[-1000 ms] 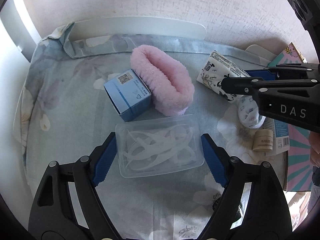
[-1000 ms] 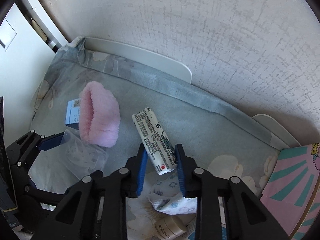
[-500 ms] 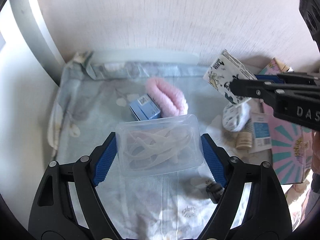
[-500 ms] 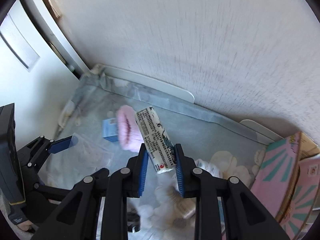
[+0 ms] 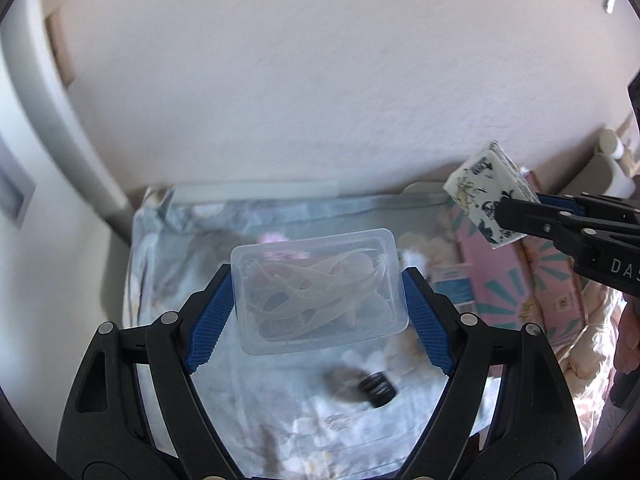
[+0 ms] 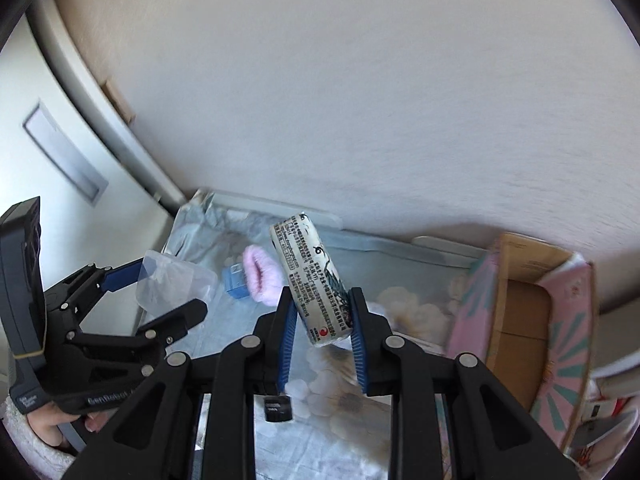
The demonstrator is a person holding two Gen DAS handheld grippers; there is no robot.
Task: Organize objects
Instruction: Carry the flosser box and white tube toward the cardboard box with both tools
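My left gripper (image 5: 318, 286) is shut on a clear plastic box (image 5: 320, 288) of white picks, held high above the flowered cloth (image 5: 224, 364). In the right wrist view the same box (image 6: 172, 280) shows at the left, gripped by the left gripper (image 6: 160, 288). My right gripper (image 6: 322, 312) is shut on a white printed tissue pack (image 6: 310, 280), which sticks up and away from the pads. The left wrist view shows that pack (image 5: 486, 192) at the right, in the air. Both loads hang well clear of the table.
A pink fluffy band (image 6: 260, 276) and a small blue box (image 6: 236, 282) lie on the cloth by the wall. An open pink cardboard box (image 6: 520, 312) stands at the right. A small black object (image 5: 378, 390) lies near the cloth's front. A hand (image 6: 48, 426) holds the left gripper's handle.
Both grippers have risen with their loads; the table has shrunk in both views. The clear box left the cloth, and the tissue pack rose too.
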